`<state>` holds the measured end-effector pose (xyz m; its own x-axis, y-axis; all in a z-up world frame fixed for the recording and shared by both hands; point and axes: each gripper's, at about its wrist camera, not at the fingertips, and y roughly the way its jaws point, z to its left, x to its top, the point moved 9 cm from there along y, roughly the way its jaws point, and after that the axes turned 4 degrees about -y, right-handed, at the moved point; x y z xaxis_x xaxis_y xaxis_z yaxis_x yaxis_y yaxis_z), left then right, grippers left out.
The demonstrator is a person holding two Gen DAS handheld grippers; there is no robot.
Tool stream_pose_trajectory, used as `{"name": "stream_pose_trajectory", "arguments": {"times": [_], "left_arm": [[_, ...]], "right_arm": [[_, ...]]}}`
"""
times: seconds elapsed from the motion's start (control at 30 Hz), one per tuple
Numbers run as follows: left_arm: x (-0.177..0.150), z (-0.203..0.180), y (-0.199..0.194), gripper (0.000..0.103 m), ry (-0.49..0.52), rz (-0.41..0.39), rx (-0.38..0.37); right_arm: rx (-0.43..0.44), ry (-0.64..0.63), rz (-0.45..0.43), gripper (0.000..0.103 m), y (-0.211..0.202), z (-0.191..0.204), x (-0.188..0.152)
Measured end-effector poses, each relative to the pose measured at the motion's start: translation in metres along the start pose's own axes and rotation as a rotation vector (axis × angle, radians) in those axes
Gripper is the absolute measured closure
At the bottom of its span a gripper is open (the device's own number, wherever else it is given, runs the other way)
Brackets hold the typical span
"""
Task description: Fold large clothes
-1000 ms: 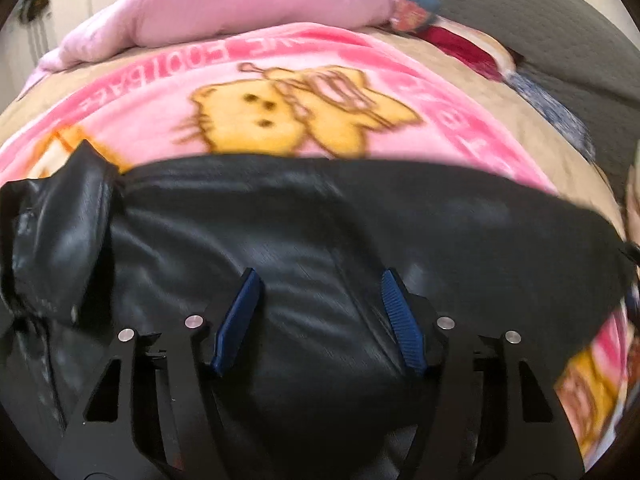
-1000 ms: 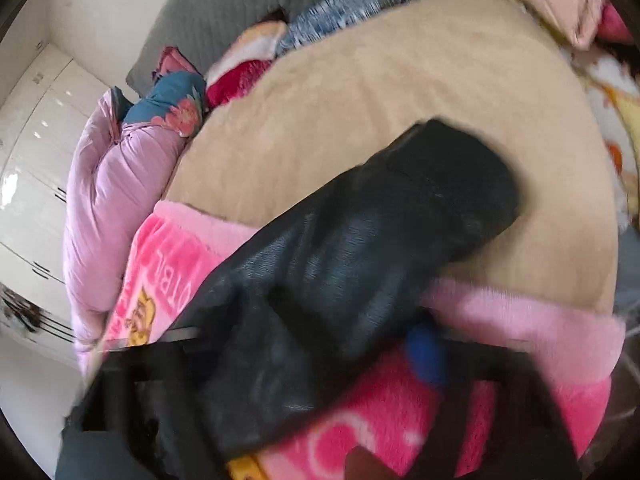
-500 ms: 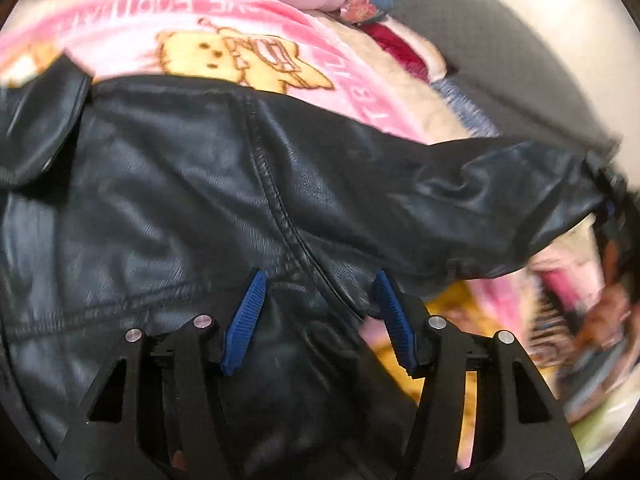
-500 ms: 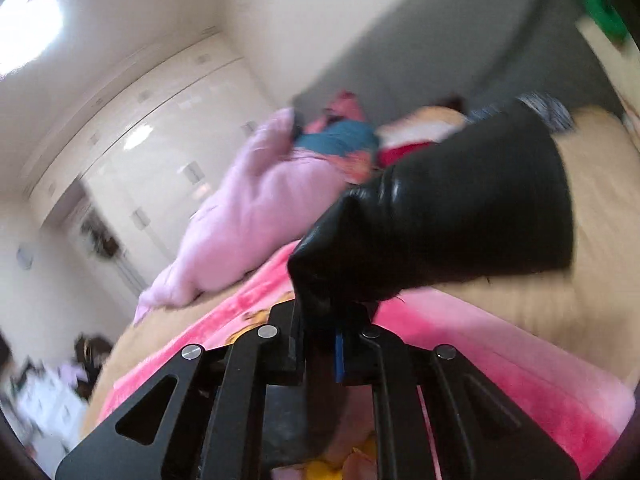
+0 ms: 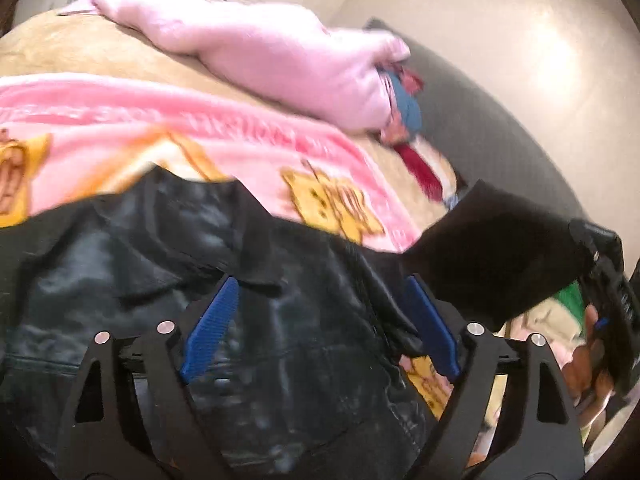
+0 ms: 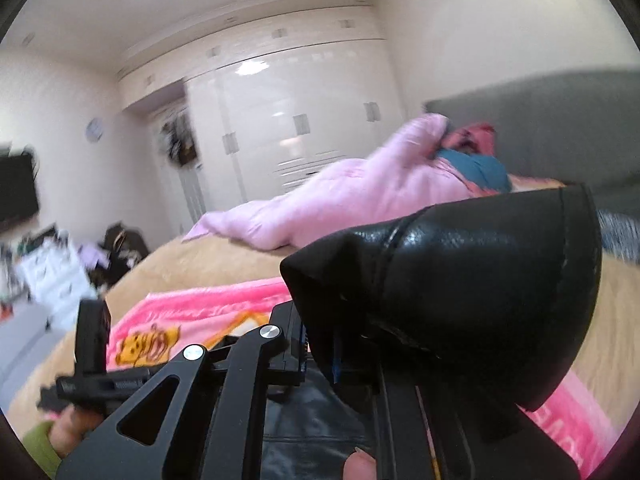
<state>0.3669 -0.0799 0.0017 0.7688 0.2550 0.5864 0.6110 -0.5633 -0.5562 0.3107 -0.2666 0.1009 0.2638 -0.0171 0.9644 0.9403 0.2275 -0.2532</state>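
- The jacket [image 5: 248,320], black with a leather-like sheen, lies spread on the pink blanket [image 5: 120,120] that covers the bed [image 5: 80,52]. Its body is just under the left gripper [image 5: 320,328].
- The left gripper hangs above the jacket with its jaws wide apart and nothing between the blue pads [image 5: 212,320].
- The right gripper [image 6: 320,344] is clamped on the sleeve [image 6: 480,280] near the cuff and holds it up off the bed. In the left view the same sleeve [image 5: 500,252] stands raised at the right, running back to the jacket's shoulder.
- Handling, as a judgement: the material looks thick and fairly heavy, and its surface is smooth and glossy, so it could slip in a light pinch. The raised sleeve keeps a rounded, tube-like shape rather than collapsing, which suggests it will spring back from a crease and need pressing flat.
- Where to hold: seams, the cuff and the collar [image 5: 224,240] probably give the firmest bite, since the layers are doubled there. A grip on a single smooth panel is likelier to slide.
- The open left gripper seems best used to pin the body or take the hem while the sleeve is laid across.
- Containers: none shows in either view. A pink quilt [image 5: 260,52] is heaped at the far side of the bed, well apart from the jacket, with a grey headboard [image 6: 540,128] and white wardrobe [image 6: 300,112] beyond.
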Motion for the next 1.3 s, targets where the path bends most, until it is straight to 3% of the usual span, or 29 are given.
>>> {"name": "stream_pose_trajectory", "arguments": {"times": [0.13, 0.27, 0.47, 0.7, 0.8, 0.87, 0.93, 1.0, 1.07, 1.3], "left_arm": [[0.019, 0.038, -0.045, 0.023, -0.074, -0.085, -0.003], [0.024, 0.079, -0.081, 0.023, -0.148, -0.138, -0.002], [0.002, 0.136, -0.107, 0.021, -0.266, -0.148, -0.014], [-0.019, 0.172, -0.126, 0.017, -0.322, -0.162, -0.015], [-0.030, 0.178, -0.122, 0.017, -0.339, -0.141, -0.015], [-0.037, 0.178, -0.117, 0.016, -0.351, -0.125, -0.025], [-0.043, 0.178, -0.115, 0.016, -0.356, -0.113, -0.035], [-0.047, 0.178, -0.114, 0.014, -0.364, -0.107, -0.043], [-0.051, 0.184, -0.113, 0.013, -0.378, -0.100, -0.031], [-0.063, 0.209, -0.125, 0.011, -0.467, -0.108, -0.065]], "right_arm": [[0.048, -0.130, 0.026, 0.095, 0.019, 0.064, -0.003], [0.104, -0.214, 0.102, 0.095, 0.039, 0.119, -0.039], [0.145, -0.348, 0.225, 0.095, 0.057, 0.179, -0.107], [0.175, -0.458, 0.382, 0.094, 0.082, 0.229, -0.173], [0.202, -0.488, 0.441, 0.077, 0.085, 0.245, -0.201], [0.234, -0.486, 0.478, 0.044, 0.082, 0.250, -0.217], [0.253, -0.492, 0.485, 0.031, 0.076, 0.251, -0.223], [0.276, -0.479, 0.496, 0.028, 0.066, 0.249, -0.228], [0.317, -0.431, 0.508, 0.012, 0.056, 0.245, -0.229], [0.390, -0.178, 0.466, 0.007, 0.038, 0.209, -0.203]]}}
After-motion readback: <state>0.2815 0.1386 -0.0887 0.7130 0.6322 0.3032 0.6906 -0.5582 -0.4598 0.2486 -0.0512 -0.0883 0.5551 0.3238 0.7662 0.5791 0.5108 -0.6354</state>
